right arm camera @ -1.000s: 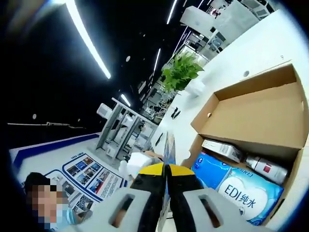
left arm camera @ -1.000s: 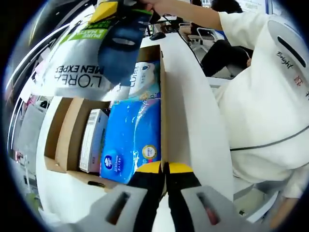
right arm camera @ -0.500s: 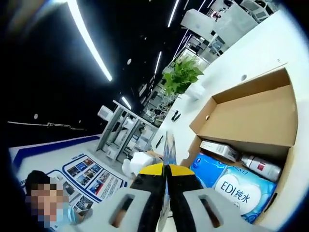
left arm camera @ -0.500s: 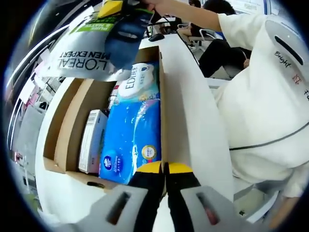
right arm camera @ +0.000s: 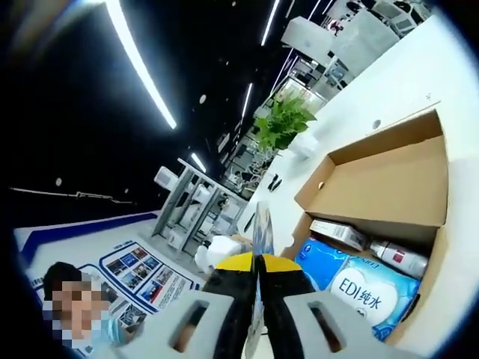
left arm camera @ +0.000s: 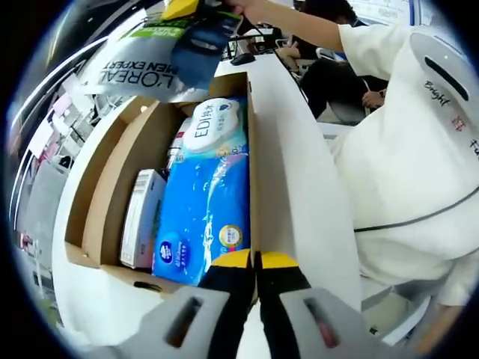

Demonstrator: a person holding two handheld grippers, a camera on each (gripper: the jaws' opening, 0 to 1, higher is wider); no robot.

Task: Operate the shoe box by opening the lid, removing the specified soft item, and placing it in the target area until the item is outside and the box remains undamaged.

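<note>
In the left gripper view, the left gripper (left arm camera: 254,262) has its yellow-tipped jaws pressed together on the near edge of the open brown cardboard shoe box (left arm camera: 263,187), the pinched edge itself hidden behind the tips. Inside lie a blue plastic tissue pack (left arm camera: 206,217), a white round-lidded wet-wipe pack (left arm camera: 212,123) and a narrow white carton (left arm camera: 142,217). At 11 o'clock the right gripper (left arm camera: 179,9), cut off by the frame, carries the soft white L'Oréal pouch (left arm camera: 138,63); against a second ago, the pouch sits higher, clear of the box. In the right gripper view, the right gripper's jaws are clamped on the pouch, seen edge-on as a thin strip (right arm camera: 260,224); the box at 4 o'clock appears smaller and farther off.
</note>
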